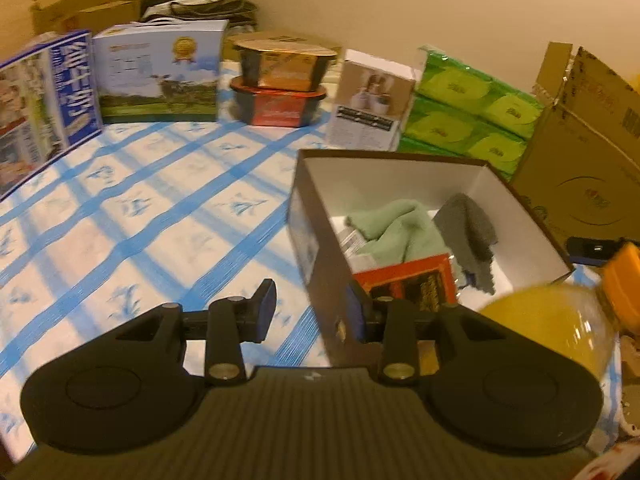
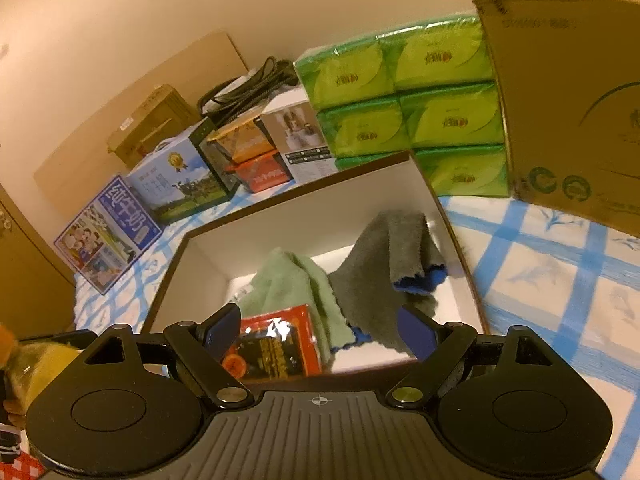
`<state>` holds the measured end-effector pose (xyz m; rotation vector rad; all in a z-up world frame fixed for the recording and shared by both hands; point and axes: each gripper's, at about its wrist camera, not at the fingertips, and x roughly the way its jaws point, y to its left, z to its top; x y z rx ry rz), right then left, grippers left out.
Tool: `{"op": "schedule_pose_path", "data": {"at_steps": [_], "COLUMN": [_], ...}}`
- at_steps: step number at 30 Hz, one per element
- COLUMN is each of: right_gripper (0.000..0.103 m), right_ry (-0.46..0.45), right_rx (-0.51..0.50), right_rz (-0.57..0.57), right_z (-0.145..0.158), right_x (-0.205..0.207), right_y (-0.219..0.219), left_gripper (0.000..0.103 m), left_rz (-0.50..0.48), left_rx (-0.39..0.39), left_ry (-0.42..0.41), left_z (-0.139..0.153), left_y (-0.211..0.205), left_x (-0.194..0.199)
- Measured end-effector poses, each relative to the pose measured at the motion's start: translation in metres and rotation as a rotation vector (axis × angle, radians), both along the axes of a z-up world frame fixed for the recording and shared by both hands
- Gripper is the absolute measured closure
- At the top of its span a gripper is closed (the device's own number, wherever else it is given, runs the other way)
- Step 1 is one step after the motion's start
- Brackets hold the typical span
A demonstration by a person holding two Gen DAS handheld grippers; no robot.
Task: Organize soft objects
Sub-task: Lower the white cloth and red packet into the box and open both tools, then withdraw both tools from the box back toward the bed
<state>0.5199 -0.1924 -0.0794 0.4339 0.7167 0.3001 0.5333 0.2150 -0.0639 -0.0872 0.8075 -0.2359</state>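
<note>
An open box (image 1: 394, 157) (image 2: 296, 192), dark outside and white inside, stands on the blue-checked cloth. In it lie a pale green cloth (image 1: 394, 226) (image 2: 298, 280), a grey cloth (image 1: 468, 224) (image 2: 384, 268) draped against the right wall with a blue underside showing, and a red packet (image 1: 404, 284) (image 2: 276, 346). My left gripper (image 1: 311, 310) is open at the box's near left corner, with nothing pressed between its pads. Over the box's near edge, above the red packet, my right gripper (image 2: 319, 332) stands wide open and holds nothing.
Behind the box stand green tissue packs (image 1: 468, 120) (image 2: 404, 100), a white carton (image 1: 370, 108), stacked bowls (image 1: 280, 84), milk boxes (image 1: 160, 72) and a big cardboard box (image 1: 580, 152) (image 2: 568, 80). A yellow rounded object (image 1: 552, 320) sits near right. Bare checked cloth (image 1: 140, 208) lies left.
</note>
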Motion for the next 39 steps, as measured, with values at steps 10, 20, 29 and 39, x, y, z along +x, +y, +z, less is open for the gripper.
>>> {"op": "schedule_pose_path", "data": {"at_steps": [10, 20, 29, 39], "right_gripper": [0.018, 0.016, 0.013, 0.011], "right_ry": [-0.033, -0.019, 0.016, 0.030], "right_rx": [0.052, 0.073, 0.132, 0.145], "right_rz": [0.004, 0.024, 0.044, 0.077], "right_z": [0.028, 0.039, 0.035, 0.035], "right_x": [-0.076, -0.157, -0.223, -0.271], "right_y": [-0.014, -0.021, -0.020, -0.018], "left_gripper": [0.049, 0.042, 0.042, 0.041], "left_rz": [0.071, 0.086, 0.094, 0.114], "left_rx": [0.023, 0.033, 0.032, 0.028], "left_ry": [0.033, 0.026, 0.039, 0.055], "left_z": [0.021, 0.044, 0.042, 0.043], "left_y": [-0.001, -0.016, -0.051, -0.075], "left_x": [-0.080, -0.171, -0.240, -0.293]}}
